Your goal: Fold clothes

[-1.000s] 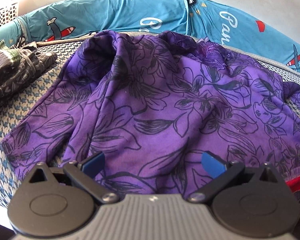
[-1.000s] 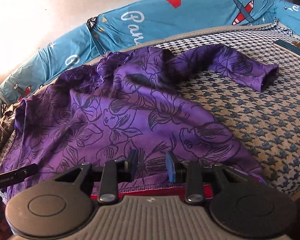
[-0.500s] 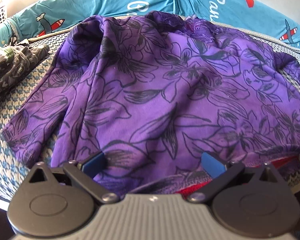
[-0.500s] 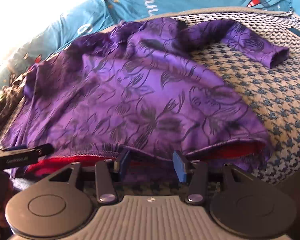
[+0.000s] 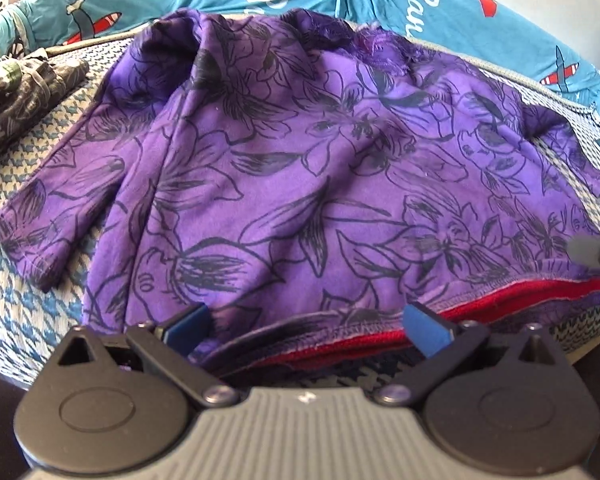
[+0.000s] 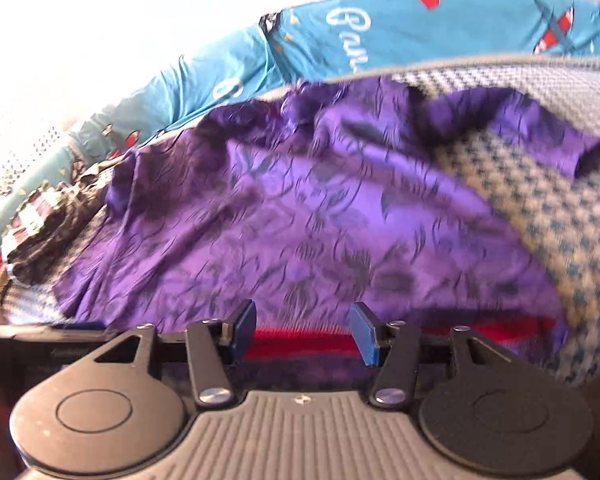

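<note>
Now, going left to right in the left wrist view, a folded dark patterned garment lies at the far left edge of the houndstooth bed cover, with a strip of bare cover between it and the purple flowered shirt. The shirt lies spread across the middle of the cover, collar toward the blue airplane-print cushion at the back. Its left sleeve runs down and outward and ends short of the cover's near edge, so there is free cover around the cuff. Its hem runs along the near edge of the bed, slightly parted, showing a red lining. Its right sleeve, seen from the right wrist camera, stretches out over bare cover, and a broad open stretch of cover lies to the right of the shirt's side.

The left tongs stand wide open just at the hem, one finger at the shirt's lower left corner, the other near the red lining; nothing is pinched. The right tongs have just been opening and now stand about halfway apart, the hem and red lining showing between the fingers, the pads not pressing on the cloth. The right view is blurred.
</note>
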